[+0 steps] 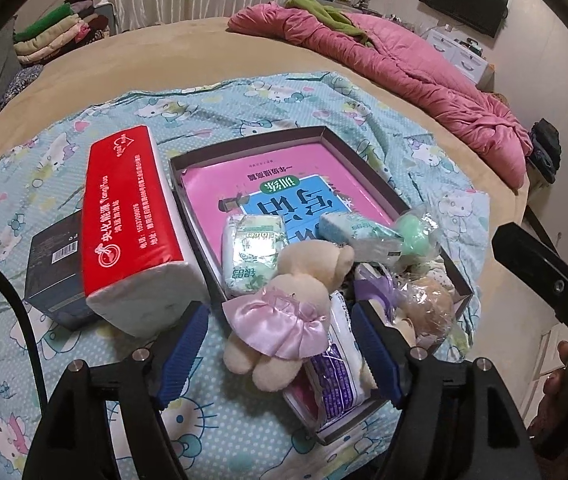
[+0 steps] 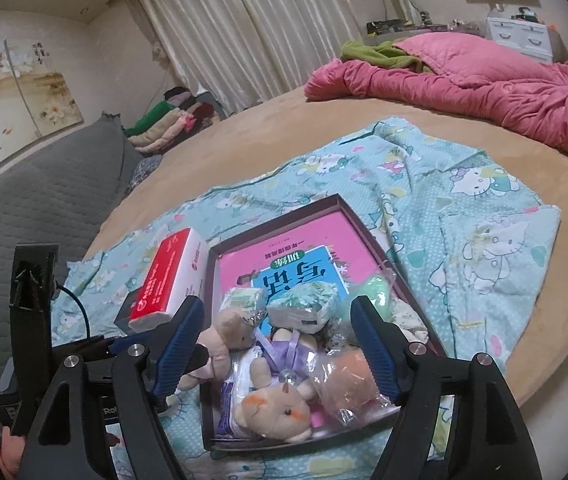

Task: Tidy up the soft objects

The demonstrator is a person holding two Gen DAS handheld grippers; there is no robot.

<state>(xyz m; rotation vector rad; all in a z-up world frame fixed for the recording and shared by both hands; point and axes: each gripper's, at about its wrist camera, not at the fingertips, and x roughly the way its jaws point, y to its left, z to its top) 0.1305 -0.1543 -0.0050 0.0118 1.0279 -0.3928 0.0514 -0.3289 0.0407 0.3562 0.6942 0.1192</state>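
- While spread wide with nothing clamped, left gripper [image 1: 280, 354] brackets teddy bear in pink skirt [image 1: 284, 312], draped over near-left wall of shallow box [image 1: 368, 168]; no pad contact visible.
- Just ahead of left gripper, inside box: green-print tissue pack [image 1: 250, 258], pale blue tissue pack [image 1: 354, 232], green ball in clear wrap [image 1: 414, 232], all atop pink book [image 1: 284, 172].
- Purple-print tissue pack [image 1: 332, 376] beside right pad.
- Left of left gripper, outside box: red tissue brick [image 1: 132, 216], dark carton [image 1: 54, 272].
- Right gripper [image 2: 278, 350] likewise agape, empty, hovering over bear in purple dress [image 2: 284, 372].
- Beneath everything: cat-print sheet [image 2: 464, 200].
- Far ahead: pink quilt [image 2: 484, 92].
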